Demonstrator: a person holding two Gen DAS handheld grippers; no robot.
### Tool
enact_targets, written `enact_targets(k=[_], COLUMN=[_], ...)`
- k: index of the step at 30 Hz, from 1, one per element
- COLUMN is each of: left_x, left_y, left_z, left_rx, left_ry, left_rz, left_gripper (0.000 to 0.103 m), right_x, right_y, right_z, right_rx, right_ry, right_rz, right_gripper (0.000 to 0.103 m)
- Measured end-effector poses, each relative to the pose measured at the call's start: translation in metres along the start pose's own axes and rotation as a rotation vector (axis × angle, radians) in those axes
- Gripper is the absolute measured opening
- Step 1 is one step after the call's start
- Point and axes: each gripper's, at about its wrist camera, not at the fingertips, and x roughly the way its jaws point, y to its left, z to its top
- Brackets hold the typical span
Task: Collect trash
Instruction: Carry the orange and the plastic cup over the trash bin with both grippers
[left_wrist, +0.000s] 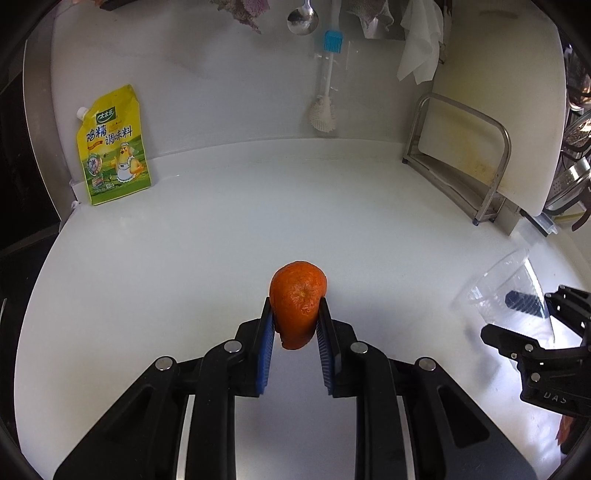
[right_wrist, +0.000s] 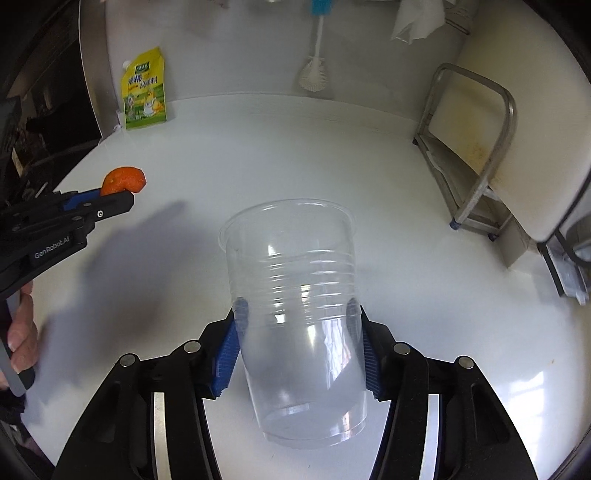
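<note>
Left tongs (left_wrist: 295, 314): clamped on an orange peel (left_wrist: 298, 308), blue pads pressing both its sides, held above the white bench (left_wrist: 184, 266).
Right tongs (right_wrist: 297, 314): closed against the lower wall of a clear plastic cup (right_wrist: 295, 317), which lies tilted between the pads with its open rim pointing away from the camera.
Left wrist view only: a spoon (left_wrist: 303, 18) and a blue-headed brush (left_wrist: 331, 40) hang on the back wall; the cup appears only as a faint outline at the far right edge, with the right tongs seen from the side.
Right wrist view only: the person's hand (right_wrist: 22, 332) gripping the left tool's handle, the peel seen side-on at that tool's tip, and its dark shadow on the bench.
Both views: a yellow seasoning pouch (left_wrist: 112, 147) stands at the back left, a white scrubber (left_wrist: 323, 116) leans on the wall, a metal rack (left_wrist: 461, 158) holding a white cutting board (left_wrist: 498, 92) stands at the right.
</note>
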Motion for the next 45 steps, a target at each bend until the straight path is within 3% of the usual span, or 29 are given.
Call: enact_targets(k=[9, 21, 33, 45], left_x=[-0.031, -0.131, -0.217, -0.258], left_y=[0.002, 0.027, 0.033, 0.006], left_z=[-0.018, -0.052, -0.126, -0.212], left_rx=[-0.020, 0.065, 0.162, 0.239], left_ry=[-0.019, -0.076, -0.086, -0.042], left_rz=[-0.044, -0.106, -0.175, -0.267], left_gripper=[0.022, 0.022, 0.022, 0.022], right_x=[-0.082, -0.163, -0.221, -0.249], right_y=[0.018, 0.087, 0.157, 0.186], right_z=[-0.059, -0.127, -0.208, -0.294], right_rx=[0.184, 0.321, 0.420, 0.509], right_ry=[-0.098, -0.190, -0.288, -0.328], right_rz=[-0.048, -0.068, -0.100, -0.202], right_gripper=[0.053, 0.053, 0.053, 0.053])
